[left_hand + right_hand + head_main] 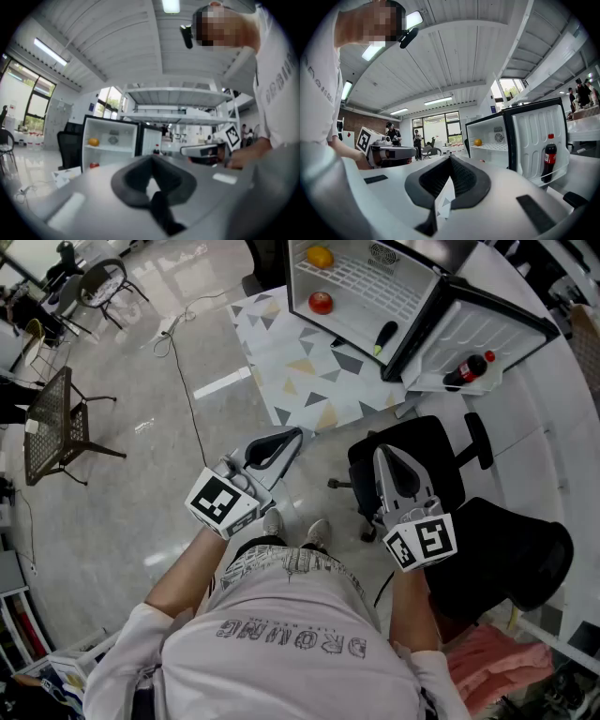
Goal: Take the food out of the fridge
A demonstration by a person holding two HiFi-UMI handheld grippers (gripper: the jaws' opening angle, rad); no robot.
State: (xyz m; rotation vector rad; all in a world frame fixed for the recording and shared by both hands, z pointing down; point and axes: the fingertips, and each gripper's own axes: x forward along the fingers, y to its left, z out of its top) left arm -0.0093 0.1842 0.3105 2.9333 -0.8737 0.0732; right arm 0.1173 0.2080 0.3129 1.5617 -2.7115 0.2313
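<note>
From the head view, the fridge [293, 273] stands open on a mat [300, 371] with little triangles. An orange [320, 256] sits on the fridge's shelf. A red fruit [321, 303] lies below that shelf, inside the fridge. A cola bottle [466, 370] stands in the rack of the fridge door [487, 324]. The left tongs [289, 437] and the right tongs [384, 457] are both well away from the fridge and point toward it. A black chair [422, 451] stands between the right tongs and the fridge.

In the left gripper view, the left tongs [151, 159] are pressed together with nothing in them. Far ahead is the fridge [86, 140], with the orange [93, 141] on its shelf and the red fruit [94, 165] lower down. The bottle [156, 151] is at the fridge's right side.

In the right gripper view, the tips of the right tongs [450, 158] meet, and they hold nothing. The fridge [487, 121] is ahead and a bit to the right. The orange [477, 142] is on the shelf, and the bottle [549, 161] stands in the door [534, 136].
</note>
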